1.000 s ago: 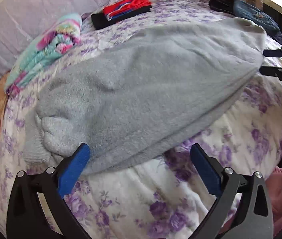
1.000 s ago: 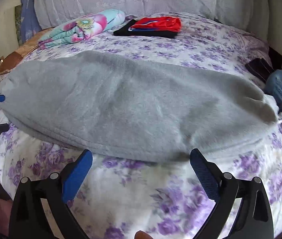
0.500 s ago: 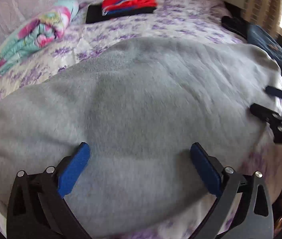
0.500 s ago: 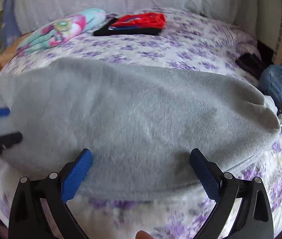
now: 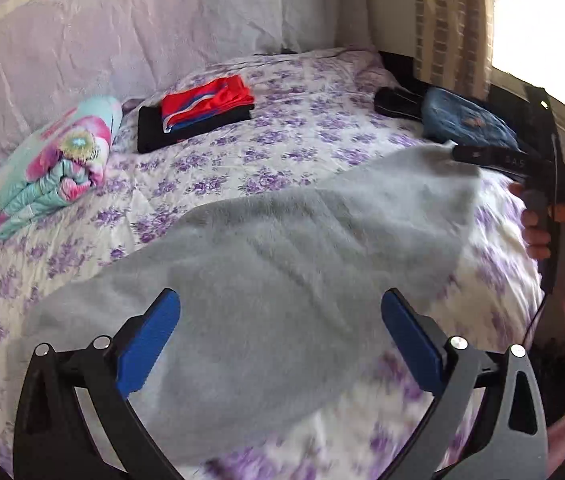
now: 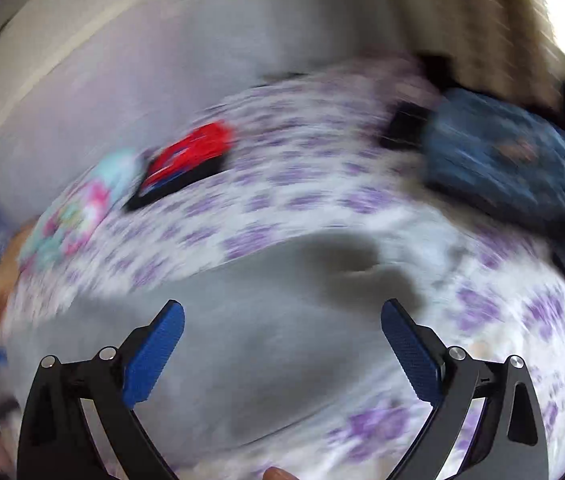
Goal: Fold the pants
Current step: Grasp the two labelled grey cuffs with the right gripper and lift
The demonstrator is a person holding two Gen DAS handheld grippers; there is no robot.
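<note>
The left gripper (image 5: 280, 336) is hanging with its blue pads spread wide, gripping nothing, directly above the near end of the grey pants (image 5: 266, 280). The right gripper (image 6: 282, 344) is likewise gaping empty over the same fleece, though its view is smeared by motion. The pants are lying lengthwise across the floral bedspread (image 5: 282, 136), laid out flat, probably so that a fold can be made cleanly. Beyond them a red and black folded stack (image 5: 198, 114) and a rolled colourful blanket (image 5: 50, 172) are sitting near the headboard, while blue jeans (image 5: 466, 124) are waiting at the far right edge, well apart.
</note>
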